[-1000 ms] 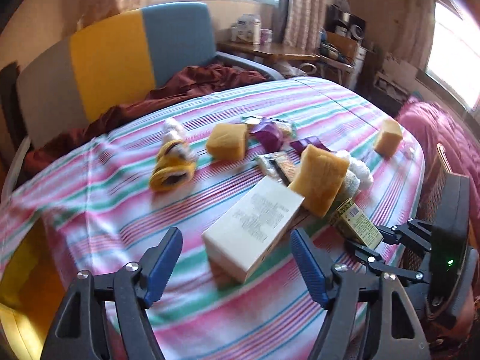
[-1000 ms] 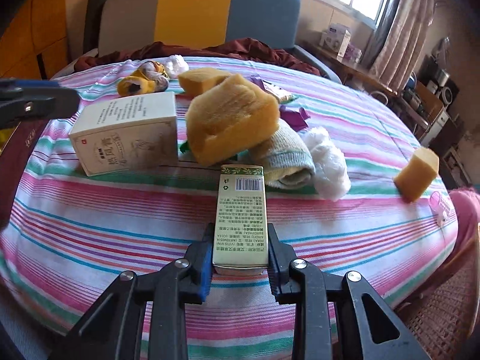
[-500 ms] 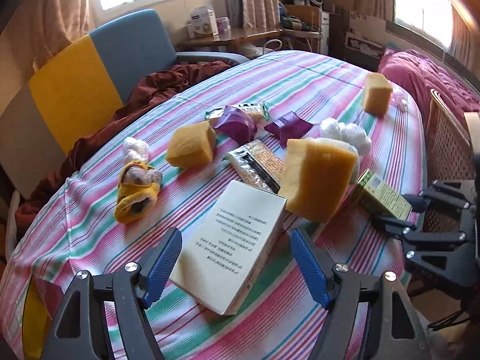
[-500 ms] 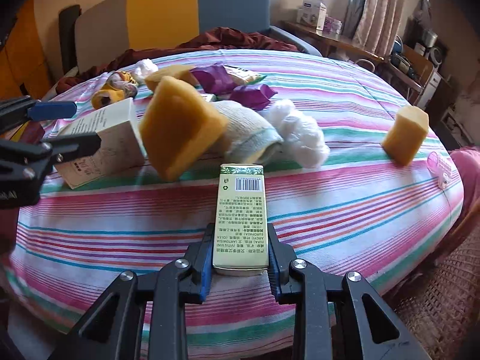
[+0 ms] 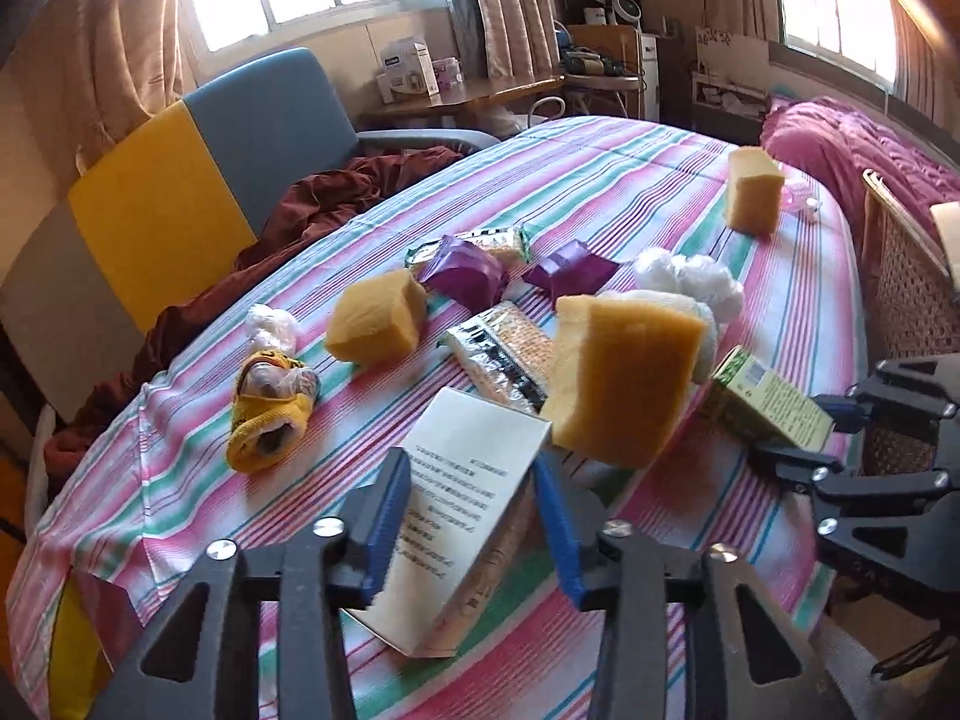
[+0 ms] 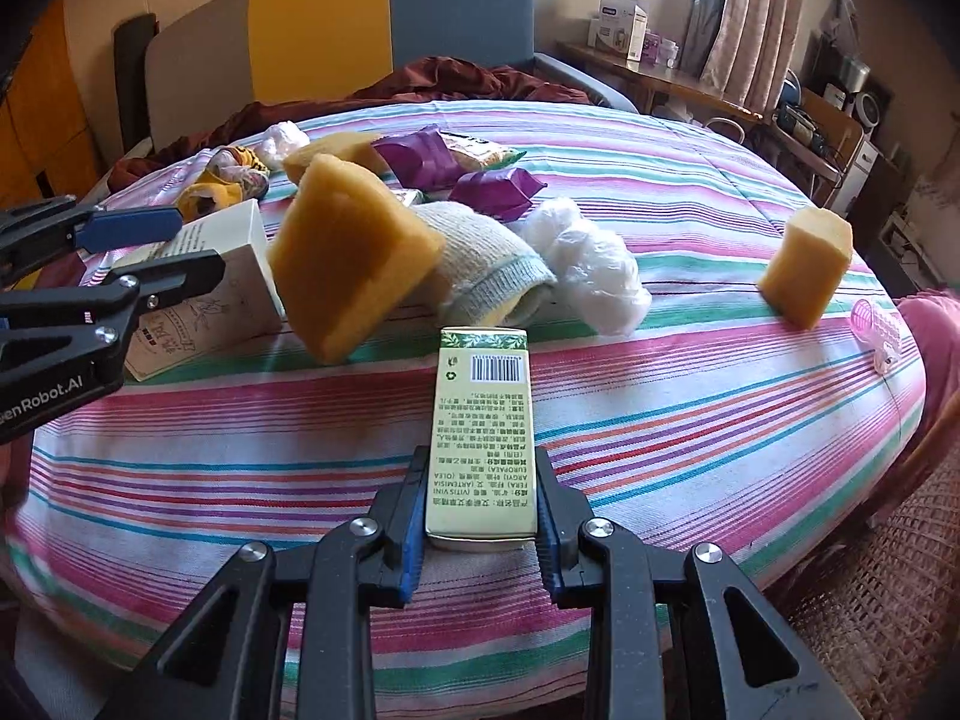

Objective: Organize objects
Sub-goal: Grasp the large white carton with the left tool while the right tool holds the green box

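The left gripper (image 5: pixel 474 522) has its fingers closed around the white box (image 5: pixel 462 516), while the right gripper (image 6: pixel 479 516) pinches the green box (image 6: pixel 480 432).

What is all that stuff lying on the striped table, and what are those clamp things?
White box: 1, white, near edge, between the left clamp's fingers.
Green box: 1, pale green, held by the right clamp.
Sponges: 3, yellow; two mid-table, one far right.
Purple packets: 2, centre.
Cracker packs: 2, centre.
Sock: 1, cream.
White plastic wad: 1.
Yellow slipper: 1, left.
Left gripper: closing around the white box.
Right gripper: shut.
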A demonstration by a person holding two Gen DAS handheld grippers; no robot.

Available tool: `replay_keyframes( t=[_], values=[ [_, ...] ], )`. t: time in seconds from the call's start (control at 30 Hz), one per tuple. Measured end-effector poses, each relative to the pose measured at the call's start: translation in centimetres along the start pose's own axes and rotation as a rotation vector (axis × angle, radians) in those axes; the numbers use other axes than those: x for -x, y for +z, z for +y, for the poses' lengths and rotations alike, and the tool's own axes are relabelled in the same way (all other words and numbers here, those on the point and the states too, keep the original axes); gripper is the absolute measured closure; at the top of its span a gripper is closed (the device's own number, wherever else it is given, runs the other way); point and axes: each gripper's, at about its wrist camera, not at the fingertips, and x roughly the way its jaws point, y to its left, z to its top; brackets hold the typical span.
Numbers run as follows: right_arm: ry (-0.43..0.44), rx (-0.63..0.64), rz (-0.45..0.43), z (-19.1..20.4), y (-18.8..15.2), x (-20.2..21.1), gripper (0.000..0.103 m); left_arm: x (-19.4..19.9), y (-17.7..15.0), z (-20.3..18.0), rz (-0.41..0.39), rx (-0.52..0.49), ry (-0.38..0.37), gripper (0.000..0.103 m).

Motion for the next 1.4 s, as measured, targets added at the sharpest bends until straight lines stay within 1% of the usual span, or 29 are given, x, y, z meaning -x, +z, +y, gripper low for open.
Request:
replay_keyframes(
  t=[0.1, 0.2, 0.23, 0.27, 0.4, 0.43, 0.47, 0.5, 0.53, 0.57, 0.63, 0.73, 0.87, 0.93, 1.0, 1.13, 1.2, 1.4],
  values=[
    [0.013, -0.003, -0.003, 0.1, -0.1, 0.0, 0.073, 0.2, -0.1, 0.0, -0.007, 0.033, -0.008, 0.066],
    [0.019, 0.004, -0.006, 0.4, -0.1, 0.2, 0.073, 0.3, -0.2, -0.1, -0.010, 0.046, -0.006, 0.068],
    [0.019, 0.007, -0.006, 0.5, -0.2, 0.2, 0.073, 0.4, -0.3, 0.0, -0.014, 0.054, -0.012, 0.076],
    [0.021, 0.010, -0.006, 0.6, -0.2, 0.2, 0.073, 0.5, -0.3, 0.0, -0.017, 0.059, -0.019, 0.081],
    [0.022, 0.014, -0.005, 0.7, -0.3, 0.3, 0.073, 0.9, -0.5, 0.2, -0.023, 0.085, -0.046, 0.082],
    [0.023, 0.012, -0.004, 0.7, -0.3, 0.3, 0.073, 0.9, -0.6, 0.4, -0.027, 0.097, -0.051, 0.080],
    [0.025, 0.010, -0.004, 0.7, -0.3, 0.3, 0.073, 0.9, -0.6, 0.6, -0.025, 0.112, -0.052, 0.073],
    [0.025, 0.010, -0.004, 0.7, -0.3, 0.3, 0.073, 0.9, -0.6, 0.9, -0.025, 0.133, -0.053, 0.069],
    [0.025, 0.011, -0.004, 0.7, -0.3, 0.3, 0.073, 0.9, -0.6, 1.1, -0.025, 0.142, -0.055, 0.059],
    [0.025, 0.012, -0.004, 0.7, -0.3, 0.3, 0.073, 0.8, -0.6, 1.2, -0.022, 0.145, -0.049, 0.053],
    [0.030, 0.011, -0.002, 0.7, -0.3, 0.3, 0.072, 0.5, -0.5, 1.5, -0.015, 0.138, 0.003, 0.049],
    [0.034, 0.013, -0.003, 0.7, -0.4, 0.3, 0.072, -0.2, -0.3, 1.7, 0.004, 0.113, 0.017, 0.035],
    [0.042, 0.012, -0.001, 0.8, -0.4, 0.1, 0.072, -1.1, -0.3, 1.3, 0.018, 0.059, 0.015, 0.034],
    [0.048, 0.007, -0.005, 0.7, -0.4, 0.1, 0.072, -1.3, -0.3, 1.4, 0.014, 0.062, 0.003, 0.034],
    [0.054, 0.000, -0.006, 0.6, -0.5, 0.0, 0.072, -1.2, -0.5, 1.4, 0.008, 0.065, 0.006, 0.034],
    [0.061, 0.004, -0.014, 0.7, -0.5, 0.1, 0.073, -1.1, -0.8, 0.1, 0.019, -0.012, 0.065, 0.039],
    [0.075, 0.006, -0.012, 0.7, -0.5, 0.1, 0.073, -0.8, -1.1, -0.1, 0.014, -0.031, 0.076, 0.042],
    [0.069, 0.031, -0.015, 1.3, -0.5, 0.6, 0.073, 0.0, -1.5, 0.2, 0.003, -0.016, 0.045, 0.046]
  ],
)
